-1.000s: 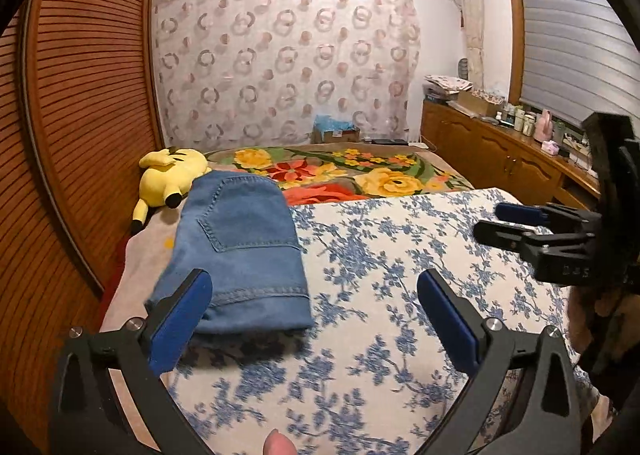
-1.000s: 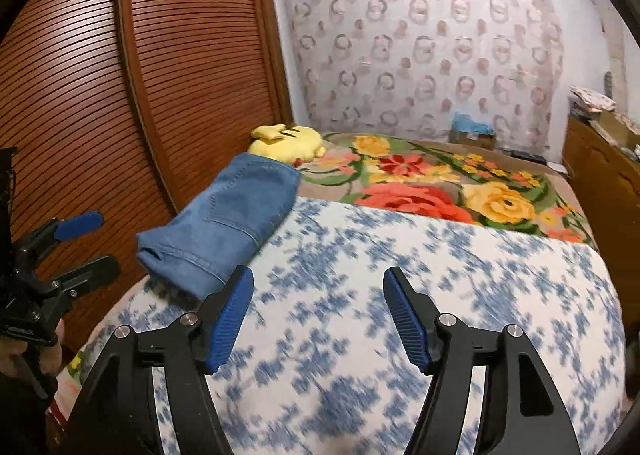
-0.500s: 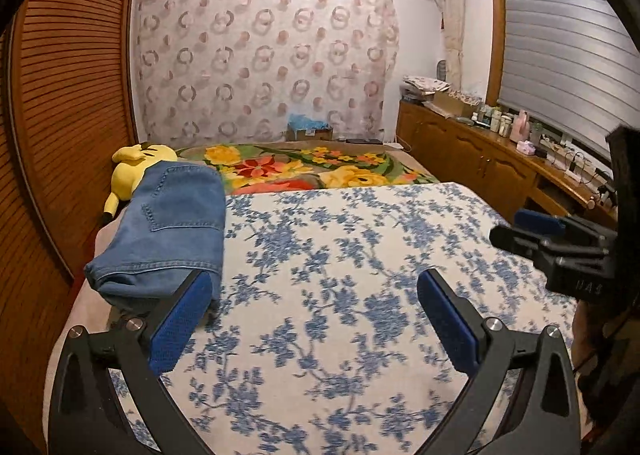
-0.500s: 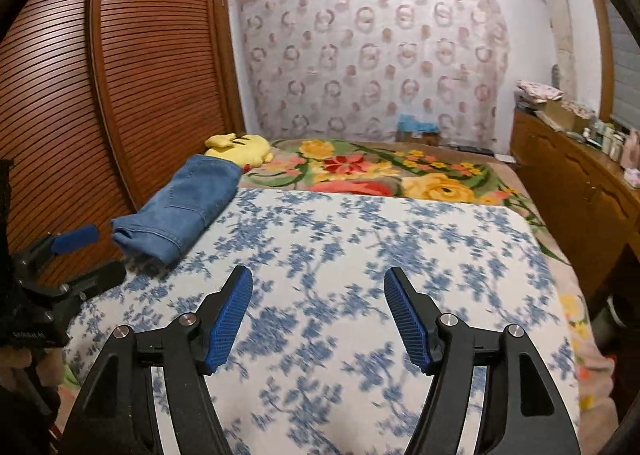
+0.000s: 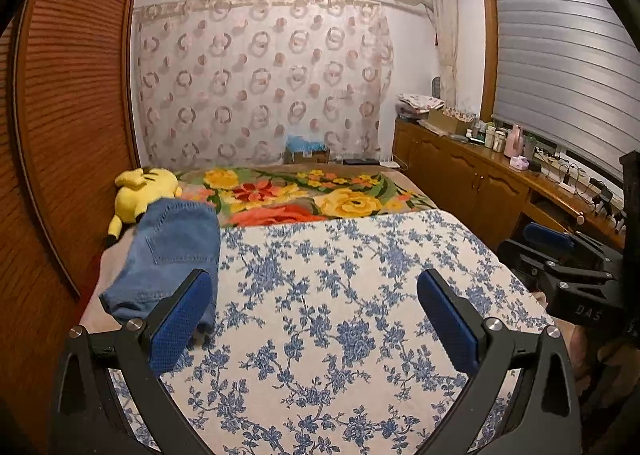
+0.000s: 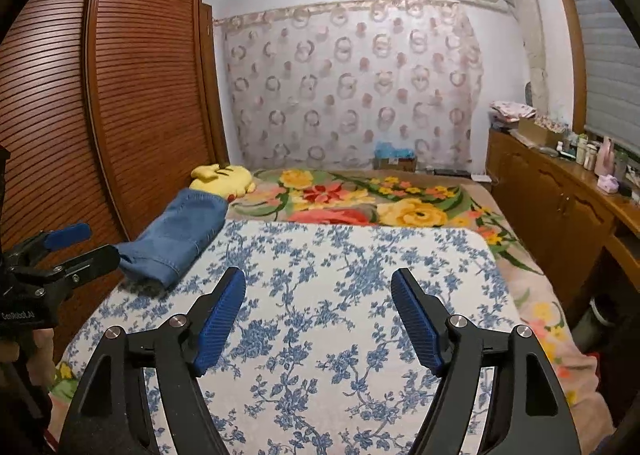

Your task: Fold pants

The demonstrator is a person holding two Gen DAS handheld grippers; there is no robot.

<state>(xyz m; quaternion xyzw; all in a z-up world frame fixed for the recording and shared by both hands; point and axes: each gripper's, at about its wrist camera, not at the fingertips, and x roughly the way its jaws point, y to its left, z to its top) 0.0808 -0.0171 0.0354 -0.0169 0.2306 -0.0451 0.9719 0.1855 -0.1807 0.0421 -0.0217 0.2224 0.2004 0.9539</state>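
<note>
The blue denim pants (image 5: 168,255) lie folded in a compact stack at the left edge of the bed, next to the wardrobe; they also show in the right wrist view (image 6: 176,239). My left gripper (image 5: 316,295) is open and empty, hovering above the blue-flowered sheet (image 5: 340,315), with its left pad (image 5: 180,319) overlapping the near end of the pants. My right gripper (image 6: 318,295) is open and empty above the middle of the sheet (image 6: 340,295), to the right of the pants. Each gripper shows at the edge of the other's view.
A yellow plush toy (image 5: 140,191) lies just behind the pants. A bright floral blanket (image 5: 320,199) covers the far half of the bed. The slatted wooden wardrobe (image 6: 100,115) runs along the left, a wooden cabinet (image 6: 560,199) with bottles along the right.
Both grippers have pulled back and risen away from the folded pants, staying open. The pants stayed in place at the bed's left edge.
</note>
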